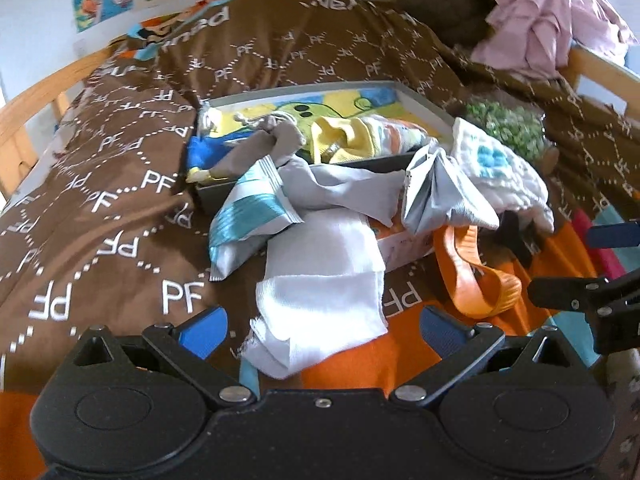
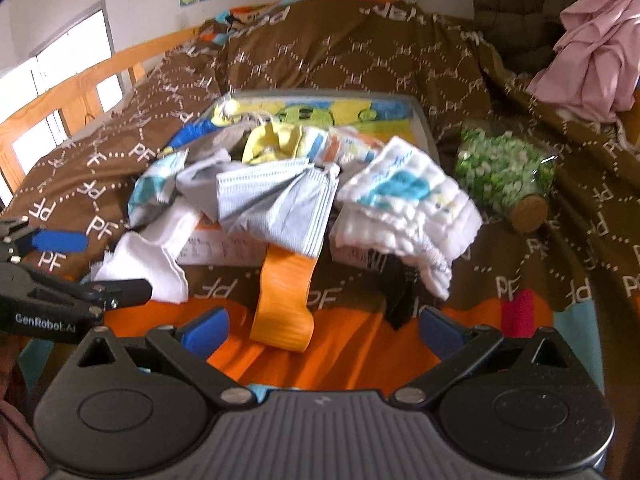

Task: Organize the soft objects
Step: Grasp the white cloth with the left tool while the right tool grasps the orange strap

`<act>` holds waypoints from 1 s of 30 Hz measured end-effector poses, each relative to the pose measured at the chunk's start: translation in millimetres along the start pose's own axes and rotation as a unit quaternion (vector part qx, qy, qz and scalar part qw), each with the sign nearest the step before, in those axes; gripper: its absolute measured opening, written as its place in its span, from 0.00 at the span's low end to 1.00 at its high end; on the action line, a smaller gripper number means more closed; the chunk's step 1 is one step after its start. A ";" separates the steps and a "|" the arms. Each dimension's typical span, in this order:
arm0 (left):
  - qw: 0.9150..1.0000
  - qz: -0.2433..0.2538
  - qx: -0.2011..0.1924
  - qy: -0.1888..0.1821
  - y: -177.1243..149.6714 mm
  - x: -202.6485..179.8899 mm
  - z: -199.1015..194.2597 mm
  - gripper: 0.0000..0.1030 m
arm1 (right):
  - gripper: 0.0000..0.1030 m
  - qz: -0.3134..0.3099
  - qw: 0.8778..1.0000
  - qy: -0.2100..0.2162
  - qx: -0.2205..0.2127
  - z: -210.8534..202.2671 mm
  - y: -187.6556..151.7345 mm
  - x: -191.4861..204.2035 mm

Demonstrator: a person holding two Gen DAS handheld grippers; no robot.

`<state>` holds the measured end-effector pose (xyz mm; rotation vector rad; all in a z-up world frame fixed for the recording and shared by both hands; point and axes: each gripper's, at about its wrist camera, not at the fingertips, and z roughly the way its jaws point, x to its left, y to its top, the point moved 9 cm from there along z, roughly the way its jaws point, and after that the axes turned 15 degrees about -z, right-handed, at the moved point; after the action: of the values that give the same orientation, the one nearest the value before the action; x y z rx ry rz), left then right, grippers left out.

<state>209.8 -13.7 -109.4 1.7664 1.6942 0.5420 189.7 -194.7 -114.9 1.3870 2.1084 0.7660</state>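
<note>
We are holding two grippers over a bed with a brown blanket (image 1: 120, 208). Our left gripper (image 1: 322, 330) is spread wide, grasping nothing, with one white cloth (image 1: 320, 292) lying on the blanket between its blue pads (image 1: 204, 330). Our right gripper (image 2: 324, 330) is likewise released and empty, with one orange strap (image 2: 284, 300) trailing toward it.

The soft pile is sitting at the near edge of one grey tray (image 1: 424, 106), spilling over its front wall. We are counting one quilted white cloth (image 2: 408, 200) with a blue print, one grey face mask (image 2: 276, 204), one yellow garment (image 1: 344, 136) inside the tray, and one teal-striped packet (image 1: 252, 208).

One green-speckled bag (image 2: 504, 168) is lying apart, right of the tray.
</note>
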 end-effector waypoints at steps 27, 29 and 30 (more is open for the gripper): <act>0.991 -0.113 0.062 -0.045 9.3 15.8 54.1 0.92 | 0.86 0.061 0.996 0.046 0.047 55.1 -5.7 8.9; 0.990 -0.121 0.060 -0.043 10.2 18.3 53.8 0.89 | 0.83 0.063 0.996 0.049 0.046 55.3 -5.3 9.5; 0.990 -0.124 0.058 -0.042 10.8 19.0 53.5 0.86 | 0.81 0.063 0.996 0.051 0.046 55.5 -5.3 9.6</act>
<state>255.6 -2.9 -143.0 1.6012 1.8820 0.2600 220.2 -177.4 -159.3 1.5727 2.1743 0.8129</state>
